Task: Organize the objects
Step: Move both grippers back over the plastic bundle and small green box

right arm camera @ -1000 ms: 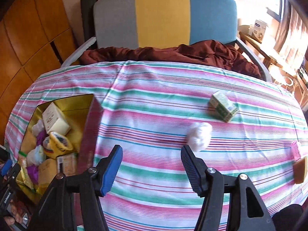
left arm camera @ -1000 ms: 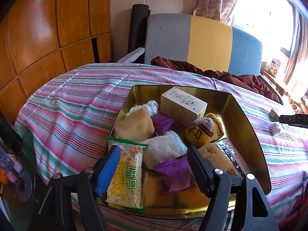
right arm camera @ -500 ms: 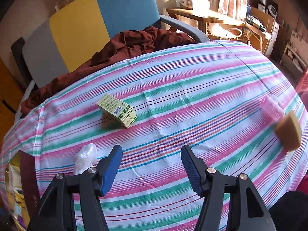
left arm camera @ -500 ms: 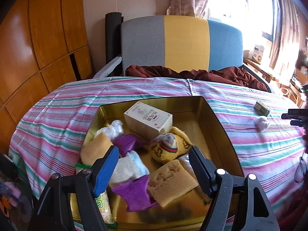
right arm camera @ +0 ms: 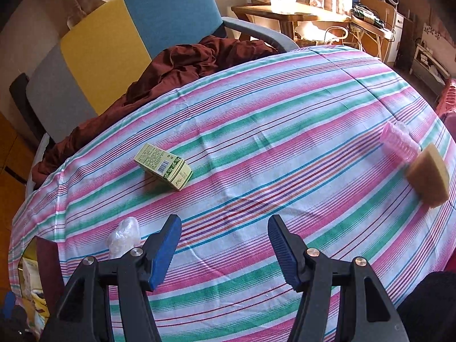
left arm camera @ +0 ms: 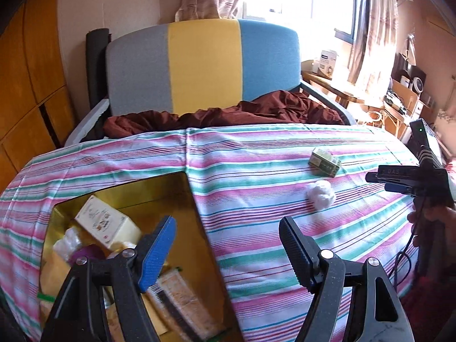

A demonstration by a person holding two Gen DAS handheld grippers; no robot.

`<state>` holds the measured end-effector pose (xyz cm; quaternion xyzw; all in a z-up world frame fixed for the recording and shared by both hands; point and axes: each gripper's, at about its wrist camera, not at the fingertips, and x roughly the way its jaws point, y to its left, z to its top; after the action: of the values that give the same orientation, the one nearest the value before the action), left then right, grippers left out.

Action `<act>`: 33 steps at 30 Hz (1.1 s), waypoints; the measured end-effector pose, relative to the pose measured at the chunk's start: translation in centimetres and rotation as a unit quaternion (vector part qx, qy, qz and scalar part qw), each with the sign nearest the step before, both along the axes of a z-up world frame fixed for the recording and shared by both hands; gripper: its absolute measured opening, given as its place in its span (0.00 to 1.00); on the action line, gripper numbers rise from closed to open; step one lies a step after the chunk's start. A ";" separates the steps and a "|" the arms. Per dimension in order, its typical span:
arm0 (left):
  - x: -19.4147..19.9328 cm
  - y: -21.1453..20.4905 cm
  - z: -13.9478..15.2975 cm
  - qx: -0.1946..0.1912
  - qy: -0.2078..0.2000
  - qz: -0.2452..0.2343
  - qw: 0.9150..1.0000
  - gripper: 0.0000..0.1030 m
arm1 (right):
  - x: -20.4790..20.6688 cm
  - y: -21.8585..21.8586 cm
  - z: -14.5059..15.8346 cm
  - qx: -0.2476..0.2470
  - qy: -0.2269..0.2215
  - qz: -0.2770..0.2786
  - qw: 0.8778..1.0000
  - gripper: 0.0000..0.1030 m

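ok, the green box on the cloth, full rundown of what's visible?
The green box is a small carton, apparently printed card: pale green sides with fine text, a barcode, darker green leaf pattern near one end. It looks closed and undented, lying on its long side on the striped cloth, skewed to the stripes. Nothing else touches it; both grippers are clear.

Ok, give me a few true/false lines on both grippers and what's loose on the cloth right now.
1. Both grippers are open and empty. True: left gripper, right gripper.
2. The green box is inside the tin. False: it lies on the cloth, outside the tin.
3. The plastic wad lies near the tin's side. True.
4. The sponge touches the green box. False: it is far off at the cloth's right edge, beside the pink cup.
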<state>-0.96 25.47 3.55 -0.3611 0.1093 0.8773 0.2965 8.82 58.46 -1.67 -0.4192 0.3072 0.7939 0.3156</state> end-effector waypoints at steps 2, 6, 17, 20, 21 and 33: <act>0.0 2.6 -0.3 -0.001 -0.009 -0.024 1.000 0.73 | 0.4 0.4 0.0 -0.007 0.005 -0.012 1.000 0.62; -0.7 7.7 -1.8 -0.015 -0.034 -0.051 0.998 0.73 | 0.7 1.0 -0.2 -0.028 0.017 -0.021 0.999 0.62; -3.2 17.7 -6.8 -0.040 -0.088 -0.095 0.991 0.68 | 0.8 1.6 -0.5 -0.048 0.028 -0.024 0.998 0.62; -4.1 19.5 -8.6 -0.051 -0.103 -0.098 0.989 0.59 | 0.5 1.6 -0.7 -0.050 0.026 -0.020 0.998 0.62; -4.5 20.0 -9.3 -0.052 -0.114 -0.100 0.987 0.49 | 0.5 1.6 -0.7 -0.050 0.026 -0.018 0.998 0.62; -0.3 14.4 -10.0 -0.041 -0.113 -0.059 0.991 0.35 | -0.6 0.4 -1.1 -0.041 0.004 0.019 0.999 0.62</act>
<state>-1.27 39.84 -6.50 -0.4628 0.1320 0.8067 0.3430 8.19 58.83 -2.77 -0.4342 0.3327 0.7883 0.2816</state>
